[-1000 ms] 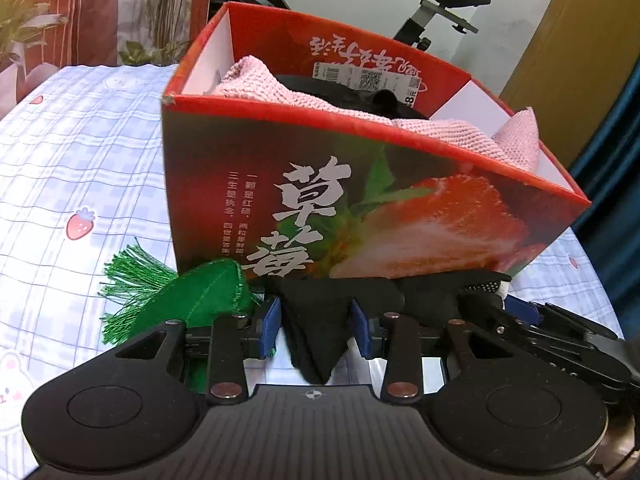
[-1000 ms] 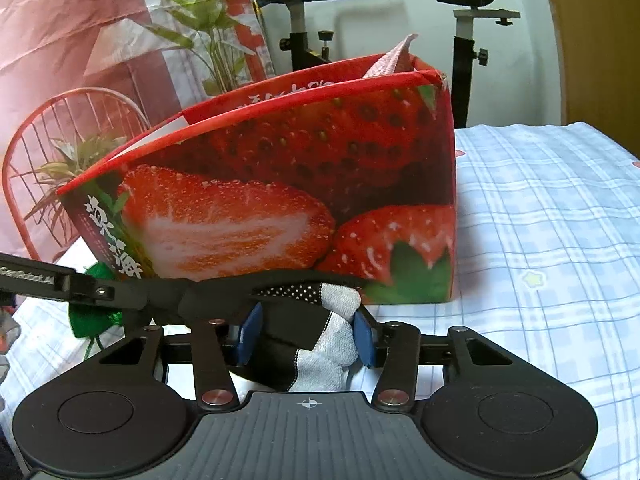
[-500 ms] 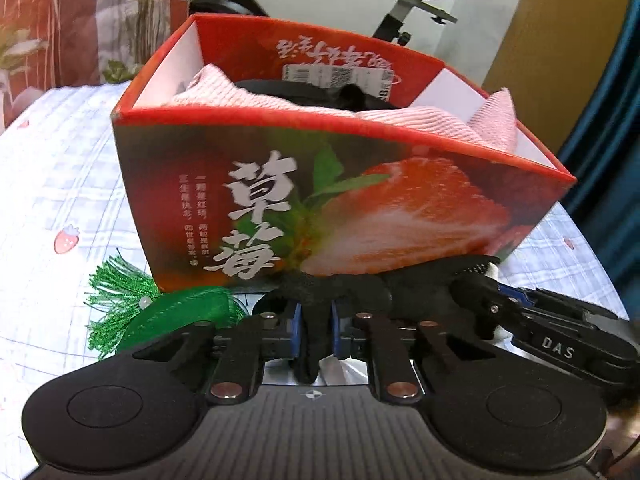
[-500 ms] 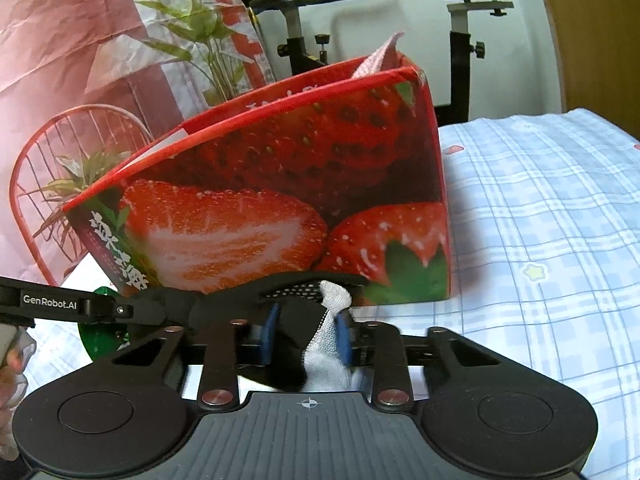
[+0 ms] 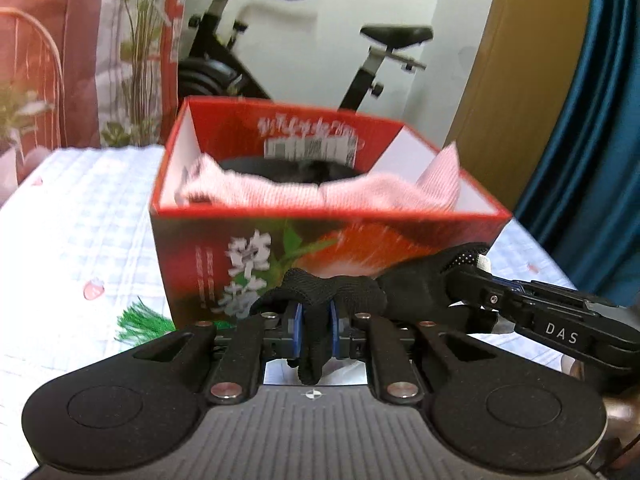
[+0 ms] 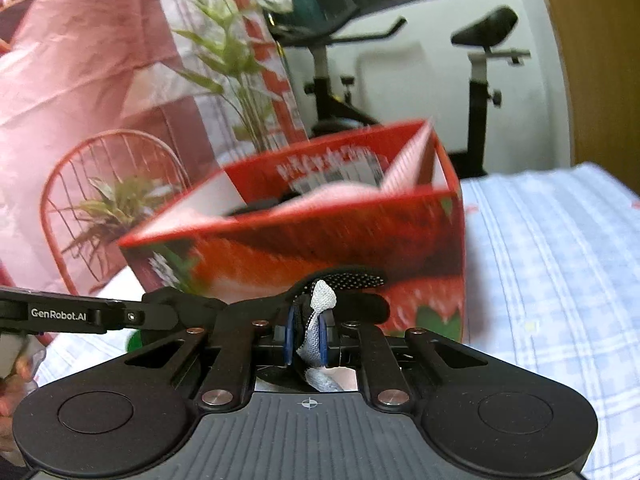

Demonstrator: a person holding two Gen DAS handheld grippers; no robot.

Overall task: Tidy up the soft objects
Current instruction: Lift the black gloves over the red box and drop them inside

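Fingers (image 5: 298,322) of the left gripper (image 5: 314,326) and right gripper (image 6: 306,330) pinch opposite ends of a black glove (image 5: 404,286) before the strawberry box (image 5: 280,248); pink cloth (image 5: 360,194) is already boxed; green tassel (image 5: 140,320) remains on the bed (image 6: 560,260).

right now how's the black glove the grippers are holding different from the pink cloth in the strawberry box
The black glove is dark, with a dotted patch and a grey-white part; the pink cloth is pale and ribbed.
The glove hangs in front of the strawberry box, stretched between the left gripper and the right gripper; the cloth lies inside the box, one corner poking above the rim.
Both are soft fabric.
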